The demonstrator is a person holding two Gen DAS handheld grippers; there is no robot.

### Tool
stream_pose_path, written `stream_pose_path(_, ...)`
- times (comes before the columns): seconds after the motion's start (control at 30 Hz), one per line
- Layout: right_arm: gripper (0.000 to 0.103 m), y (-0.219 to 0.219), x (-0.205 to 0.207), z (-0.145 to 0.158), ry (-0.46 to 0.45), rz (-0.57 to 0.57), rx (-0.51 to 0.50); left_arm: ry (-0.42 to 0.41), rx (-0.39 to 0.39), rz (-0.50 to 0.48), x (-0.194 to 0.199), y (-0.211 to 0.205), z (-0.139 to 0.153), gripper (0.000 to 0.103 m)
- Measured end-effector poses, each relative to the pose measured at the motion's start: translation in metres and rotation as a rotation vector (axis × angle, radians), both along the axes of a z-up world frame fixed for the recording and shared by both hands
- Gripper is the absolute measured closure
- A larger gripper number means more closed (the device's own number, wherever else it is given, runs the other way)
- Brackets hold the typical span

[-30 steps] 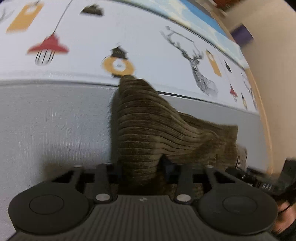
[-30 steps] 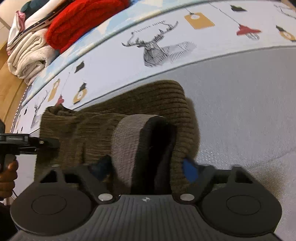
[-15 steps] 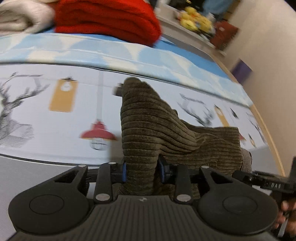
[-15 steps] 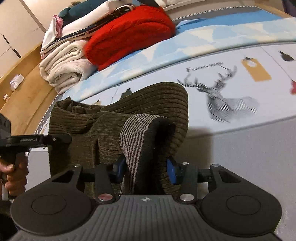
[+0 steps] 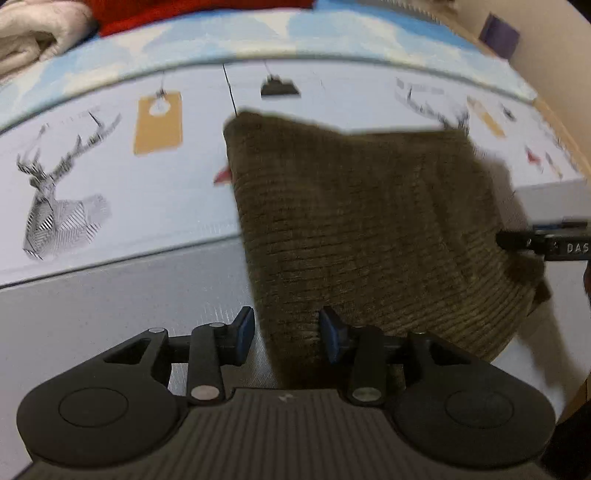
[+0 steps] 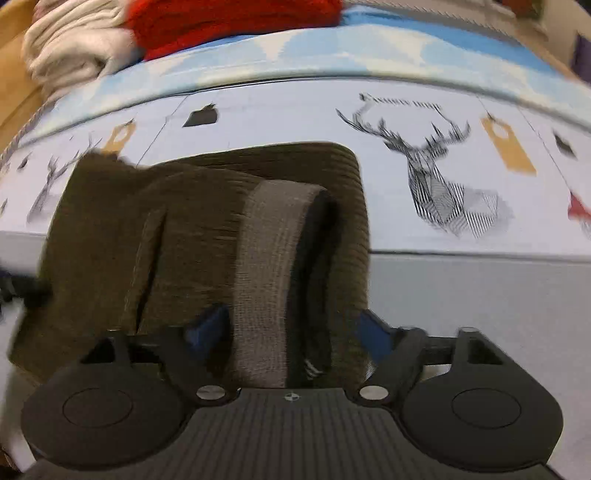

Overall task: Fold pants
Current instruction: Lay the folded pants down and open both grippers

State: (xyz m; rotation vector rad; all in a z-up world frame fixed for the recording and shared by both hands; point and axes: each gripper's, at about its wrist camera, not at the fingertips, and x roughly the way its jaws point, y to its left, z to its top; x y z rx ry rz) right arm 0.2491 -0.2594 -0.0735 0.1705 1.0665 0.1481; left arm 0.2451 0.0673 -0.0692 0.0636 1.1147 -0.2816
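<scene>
The olive-brown corduroy pants lie folded on the bed sheet. In the left wrist view my left gripper is open, its blue pads apart with the pants' near corner between them. In the right wrist view the pants show a grey striped waistband lining. My right gripper is open, its pads wide on either side of the waistband fold. The right gripper's black tip shows at the pants' right edge in the left wrist view.
The sheet has a white band printed with deer, lamps and tags, a grey band nearer me and a blue band farther off. Folded red and cream textiles are stacked at the far side. A wooden frame runs along the edges.
Both grippers have opened and let the pants down onto the sheet; half a second ago each was shut on the fabric and holding it up. The pants now lie flatter and wider.
</scene>
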Motion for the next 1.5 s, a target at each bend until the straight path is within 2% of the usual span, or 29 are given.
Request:
stream_pose_path(0.07, 0.031, -0.005, -0.008, 0.009, -0.021, -0.026, 0.005, -0.073, -0.021, -0.015, -0.008, -0.002, 0.020, 0.067)
stream_pose_path(0.1, 0.032, -0.005, -0.012, 0.013, -0.039, -0.019, -0.009, -0.098, -0.051, -0.056, -0.014, -0.005, 0.027, 0.067)
stream_pose_path(0.13, 0.032, -0.005, -0.014, 0.014, -0.040, 0.003, -0.021, -0.082, -0.058, -0.097, -0.018, -0.010, 0.027, 0.067)
stream_pose_path(0.2, 0.032, -0.002, -0.016, 0.007, 0.010, 0.053, -0.052, 0.018, 0.026, -0.174, -0.025, -0.025, 0.006, 0.065)
stream_pose_path(0.23, 0.027, -0.001, -0.017, 0.003, 0.032, 0.066, -0.064, -0.004, 0.099, -0.233, -0.034, -0.033, -0.001, 0.064)
stream_pose_path(0.3, 0.026, -0.004, -0.020, 0.008, 0.040, 0.055, -0.059, -0.065, 0.165, -0.278, -0.043, -0.043, 0.006, 0.062)
stream_pose_path(0.37, 0.027, -0.002, -0.028, 0.026, -0.013, 0.041, -0.095, -0.096, 0.168, -0.210, -0.043, -0.040, 0.023, 0.060)
stream_pose_path(0.4, 0.029, -0.001, -0.033, 0.036, -0.050, 0.035, -0.111, -0.138, 0.171, -0.171, -0.047, -0.037, 0.034, 0.057)
stream_pose_path(0.43, 0.029, -0.002, -0.040, 0.047, -0.099, 0.024, -0.116, -0.184, 0.171, -0.136, -0.050, -0.036, 0.047, 0.044)
stream_pose_path(0.47, 0.029, -0.004, -0.048, 0.061, -0.152, 0.005, -0.108, -0.242, 0.164, -0.095, -0.056, -0.033, 0.062, 0.036)
stream_pose_path(0.5, 0.028, -0.006, -0.055, 0.072, -0.195, -0.019, -0.102, -0.295, 0.147, -0.056, -0.063, -0.030, 0.075, 0.021)
stream_pose_path(0.53, 0.026, -0.007, -0.063, 0.084, -0.234, -0.048, -0.107, -0.348, 0.117, -0.015, -0.072, -0.026, 0.090, 0.014)
stream_pose_path(0.6, 0.023, -0.009, -0.081, 0.107, -0.311, -0.082, -0.128, -0.400, 0.082, 0.055, -0.087, -0.024, 0.117, 0.013)
stream_pose_path(0.67, 0.017, -0.008, -0.104, 0.130, -0.386, -0.069, -0.126, -0.453, 0.088, 0.125, -0.107, -0.027, 0.143, 0.012)
stream_pose_path(0.7, 0.011, -0.009, -0.115, 0.140, -0.417, -0.065, -0.125, -0.503, 0.097, 0.153, -0.122, -0.031, 0.157, 0.007)
stream_pose_path(0.73, 0.007, -0.008, -0.130, 0.150, -0.454, -0.064, -0.123, -0.550, 0.103, 0.169, -0.134, -0.035, 0.168, 0.001)
stream_pose_path(0.8, 0.003, -0.010, -0.150, 0.162, -0.497, -0.072, -0.117, -0.606, 0.103, 0.168, -0.157, -0.050, 0.189, 0.000)
stream_pose_path(0.9, 0.001, -0.012, -0.178, 0.162, -0.508, -0.126, -0.090, -0.613, 0.087, 0.194, -0.186, -0.070, 0.206, 0.000)
stream_pose_path(0.97, 0.001, -0.010, -0.184, 0.156, -0.469, -0.152, -0.074, -0.606, 0.065, 0.211, -0.200, -0.077, 0.208, 0.000)
stream_pose_path(1.0, 0.001, -0.007, -0.186, 0.155, -0.455, -0.161, -0.075, -0.597, 0.049, 0.221, -0.205, -0.081, 0.204, 0.000)
stream_pose_path(1.07, 0.001, 0.001, -0.191, 0.155, -0.483, -0.159, -0.097, -0.570, 0.028, 0.241, -0.217, -0.081, 0.190, 0.000)
stream_pose_path(1.13, 0.001, 0.010, -0.194, 0.153, -0.488, -0.155, -0.132, -0.459, 0.029, 0.269, -0.213, -0.079, 0.164, 0.000)
stream_pose_path(1.2, 0.001, 0.013, -0.194, 0.150, -0.476, -0.144, -0.114, -0.380, -0.003, 0.298, -0.204, -0.075, 0.147, 0.000)
stream_pose_path(1.23, 0.001, 0.015, -0.191, 0.149, -0.467, -0.130, -0.112, -0.375, -0.006, 0.309, -0.200, -0.073, 0.139, 0.000)
stream_pose_path(1.3, 0.003, 0.020, -0.186, 0.146, -0.459, -0.111, -0.136, -0.327, 0.041, 0.355, -0.188, -0.072, 0.129, 0.000)
stream_pose_path(1.33, 0.005, 0.023, -0.184, 0.144, -0.459, -0.103, -0.146, -0.310, 0.026, 0.372, -0.182, -0.070, 0.129, 0.000)
stream_pose_path(1.4, 0.008, 0.027, -0.181, 0.140, -0.460, -0.092, -0.162, -0.315, -0.006, 0.371, -0.176, -0.069, 0.131, 0.000)
stream_pose_path(1.5, 0.011, 0.031, -0.180, 0.136, -0.467, -0.080, -0.187, -0.278, 0.042, 0.355, -0.168, -0.078, 0.136, 0.001)
